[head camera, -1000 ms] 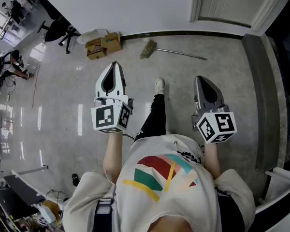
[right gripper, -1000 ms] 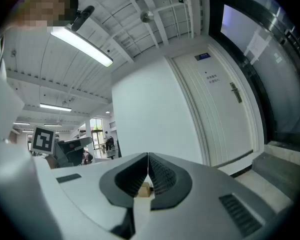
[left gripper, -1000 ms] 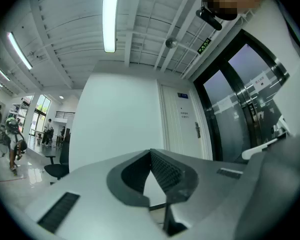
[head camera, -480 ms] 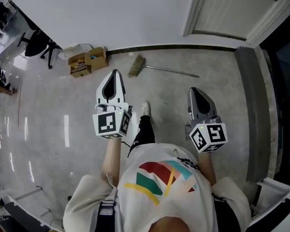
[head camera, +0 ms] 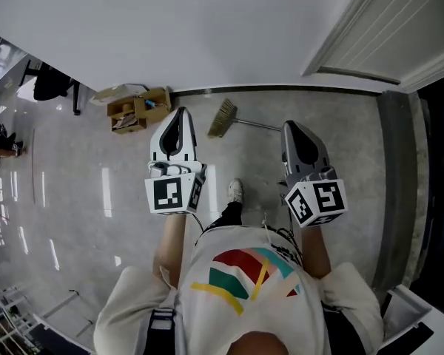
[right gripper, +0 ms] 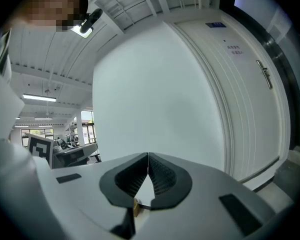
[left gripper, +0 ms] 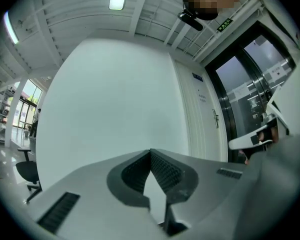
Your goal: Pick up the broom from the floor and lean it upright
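The left hand-held gripper [head camera: 180, 114] has its jaws pressed together with nothing between them. Its own view shows the ribbed pads meeting at the tip [left gripper: 151, 152] against bare wall. The right hand-held gripper [head camera: 293, 126] is likewise closed on nothing, its pads meeting in a thin line [right gripper: 148, 155]. Both are held out level in front of the person, well above the floor.

The broom [head camera: 224, 118] lies flat on the floor [head camera: 96, 191], between the two tips in the head view. Its bristle head is just right of the left tip. Its thin handle runs from the head toward the right tip and passes behind it, so where the handle ends probably cannot be told from here. The wall [head camera: 207, 35] rises just beyond the broom, along the dark skirting. An open cardboard box [head camera: 137, 109] sits to the left of the broom, against that same skirting. A white door [head camera: 399, 35] stands further along the wall, to the right of the broom. The person's shoe [head camera: 236, 191] is on the near side of the broom, a little apart from it.

The step in hand looks like the approach: nothing is grasped yet and the broom is untouched. The next move calls for lowering a gripper to the floor, spreading its jaws and closing them across the handle. The thin handle lying flat on hard floor leaves little room under it, so the jaws will likely need to come in from above.
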`<action>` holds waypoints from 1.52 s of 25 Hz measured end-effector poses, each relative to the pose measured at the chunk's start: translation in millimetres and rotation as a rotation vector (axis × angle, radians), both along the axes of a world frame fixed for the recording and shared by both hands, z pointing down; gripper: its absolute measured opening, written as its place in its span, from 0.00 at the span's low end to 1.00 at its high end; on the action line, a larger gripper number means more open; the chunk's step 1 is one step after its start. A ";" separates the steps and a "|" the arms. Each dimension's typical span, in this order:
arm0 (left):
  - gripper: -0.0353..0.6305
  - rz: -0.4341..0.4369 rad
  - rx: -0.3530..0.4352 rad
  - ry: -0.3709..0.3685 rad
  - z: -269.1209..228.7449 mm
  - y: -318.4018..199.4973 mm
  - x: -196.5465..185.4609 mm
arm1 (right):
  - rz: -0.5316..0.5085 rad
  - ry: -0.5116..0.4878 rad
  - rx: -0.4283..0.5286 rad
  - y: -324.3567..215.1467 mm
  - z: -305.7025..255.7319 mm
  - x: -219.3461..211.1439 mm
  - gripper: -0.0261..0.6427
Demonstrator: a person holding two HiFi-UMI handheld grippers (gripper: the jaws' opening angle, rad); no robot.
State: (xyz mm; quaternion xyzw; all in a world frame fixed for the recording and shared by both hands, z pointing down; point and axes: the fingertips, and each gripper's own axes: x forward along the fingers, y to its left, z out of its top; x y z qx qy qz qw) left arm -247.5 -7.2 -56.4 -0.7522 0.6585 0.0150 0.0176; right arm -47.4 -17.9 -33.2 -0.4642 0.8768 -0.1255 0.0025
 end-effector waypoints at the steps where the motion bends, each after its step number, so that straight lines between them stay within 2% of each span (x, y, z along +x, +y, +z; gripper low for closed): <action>1: 0.12 0.010 -0.014 0.005 4.6 -14.4 -4.2 | 0.006 0.005 -0.014 -12.2 4.5 -3.0 0.06; 3: 0.12 0.026 -0.042 0.024 15.3 -40.4 -9.6 | 0.026 0.007 -0.041 -32.1 13.3 -3.5 0.06; 5: 0.12 0.030 -0.068 0.080 24.7 -60.3 -9.6 | 0.048 0.016 -0.064 -44.7 22.2 3.7 0.06; 8: 0.12 0.032 -0.080 0.134 30.3 -75.8 5.8 | 0.075 0.031 -0.105 -54.0 37.6 24.8 0.06; 12: 0.12 0.084 -0.082 0.117 27.2 -86.0 37.9 | 0.075 0.010 -0.141 -69.4 48.8 42.6 0.06; 22: 0.12 0.063 -0.067 0.066 18.5 -109.7 65.1 | 0.000 0.027 -0.034 -113.3 21.1 62.3 0.06; 29: 0.12 0.060 -0.156 0.019 44.2 -118.2 89.4 | -0.053 0.032 0.001 -125.8 47.9 80.4 0.06; 33: 0.12 0.061 -0.171 0.029 63.3 -129.0 92.4 | -0.051 0.028 -0.057 -132.1 71.5 84.1 0.06; 38: 0.12 0.056 -0.179 0.104 101.8 -161.0 93.8 | -0.082 0.064 -0.143 -152.1 111.5 67.6 0.06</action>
